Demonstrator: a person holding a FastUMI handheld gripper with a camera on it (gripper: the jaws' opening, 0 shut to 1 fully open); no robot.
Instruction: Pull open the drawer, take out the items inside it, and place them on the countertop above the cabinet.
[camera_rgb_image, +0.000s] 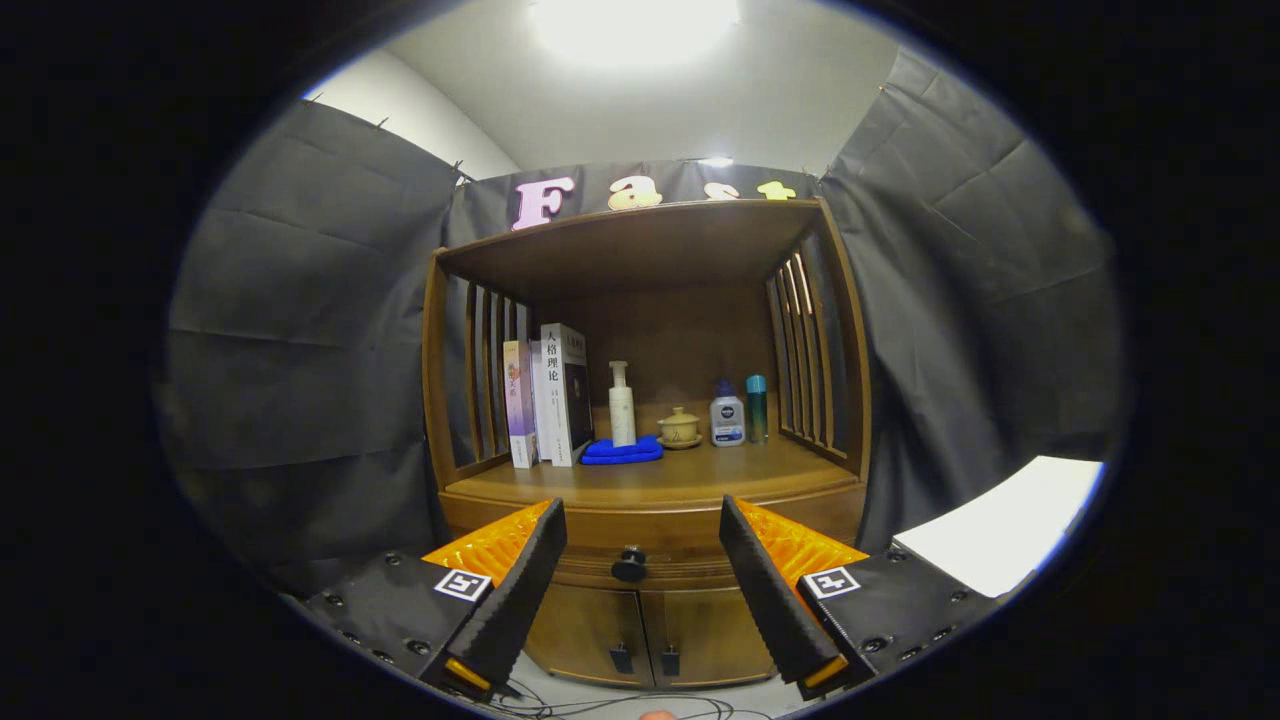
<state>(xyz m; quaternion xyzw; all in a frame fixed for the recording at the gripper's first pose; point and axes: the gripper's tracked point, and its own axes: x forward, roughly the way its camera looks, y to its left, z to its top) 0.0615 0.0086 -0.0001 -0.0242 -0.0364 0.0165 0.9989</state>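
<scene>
Facing the wooden drawer's (650, 528) round knob (629, 565), jaws gape.

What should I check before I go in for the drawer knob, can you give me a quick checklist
1. Claw open wide enough for the knob: ok, the fingers stand well apart with nothing between them.
2. Drawer knob lined up with the gap: ok, it sits beyond the fingers, roughly centred between them.
3. Drawer shut: ok, its front looks flush with the cabinet, so the pull is not yet done.
4. Path to the knob free: ok, nothing stands between the fingers and the knob.
5. Room on the countertop: ok, the front is bare; the books, blue cloth and bottles sit toward the back.
6. Drawer contents: cannot tell, hidden while shut.
</scene>
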